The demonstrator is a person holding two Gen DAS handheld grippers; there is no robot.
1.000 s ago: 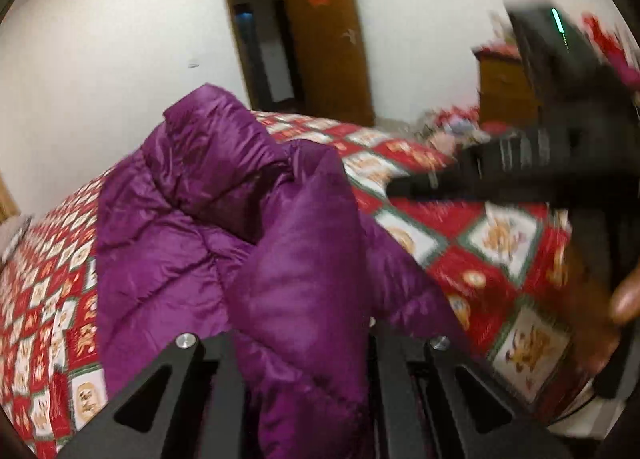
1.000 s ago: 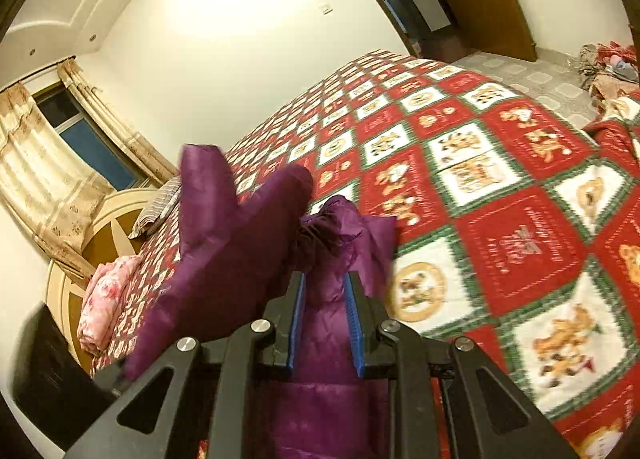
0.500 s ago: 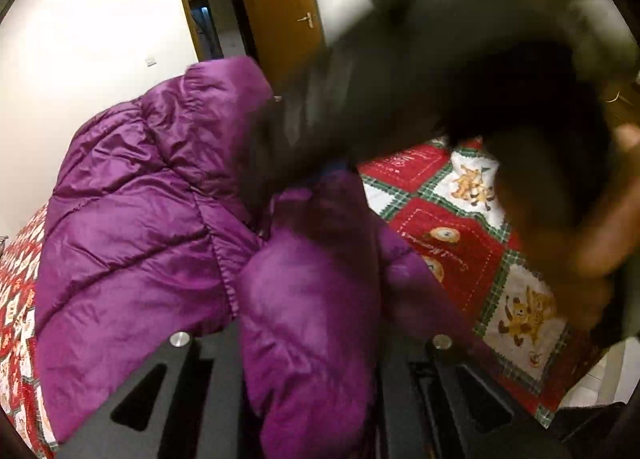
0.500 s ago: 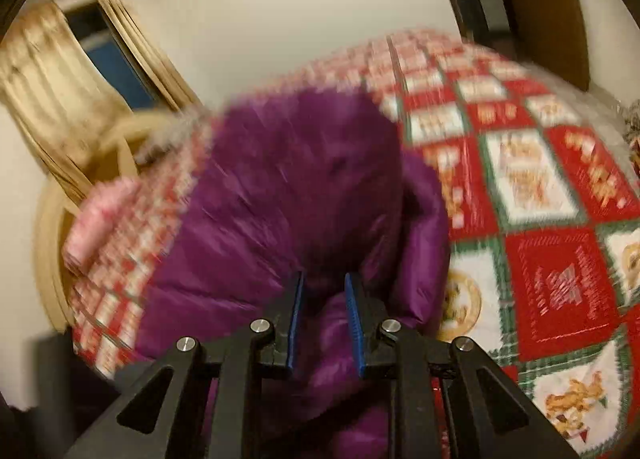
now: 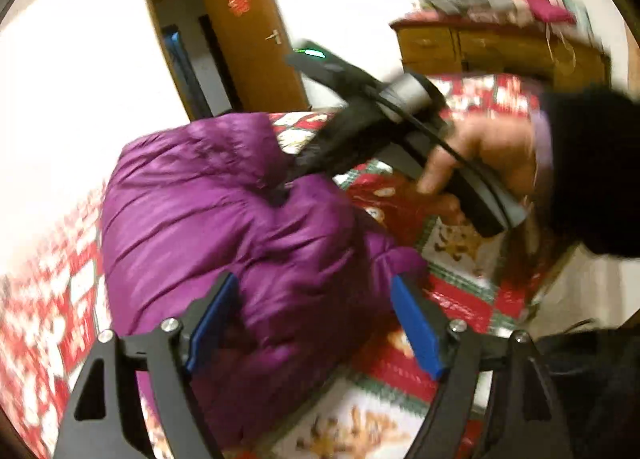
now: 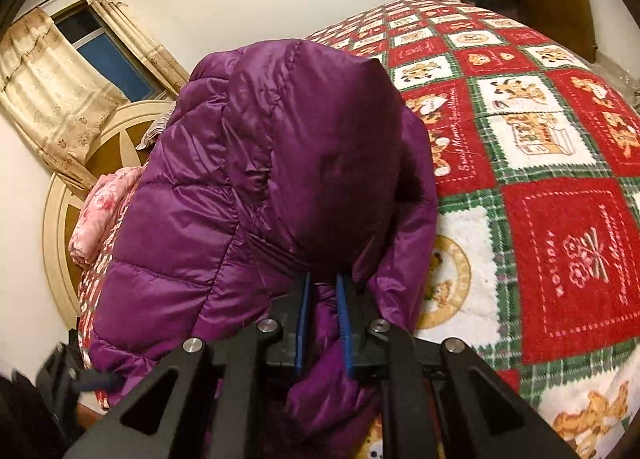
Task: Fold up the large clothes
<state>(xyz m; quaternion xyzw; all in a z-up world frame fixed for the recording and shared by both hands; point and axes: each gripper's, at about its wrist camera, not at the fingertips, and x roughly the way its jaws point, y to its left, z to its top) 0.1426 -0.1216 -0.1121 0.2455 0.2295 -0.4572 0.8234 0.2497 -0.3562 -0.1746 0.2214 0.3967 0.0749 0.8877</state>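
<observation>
Purple puffer jacket heaped on a patchwork bed, one gripper pinching it, the other just let go.

Nearest in the right wrist view, the right gripper (image 6: pixel 322 323) has its blue pads clamped on a fold of the purple jacket (image 6: pixel 280 163), having just squeezed tighter. In the left wrist view the left gripper (image 5: pixel 314 323) stands with fingers spread, just opened, the jacket (image 5: pixel 224 219) bulging between the pads without being pressed. The jacket lies bunched on the red, green and white quilt (image 6: pixel 540 163). Further off, a hand (image 5: pixel 480 163) holds the right gripper's handle; beyond are a wooden door (image 5: pixel 248 35) and a dresser (image 5: pixel 480 47).
</observation>
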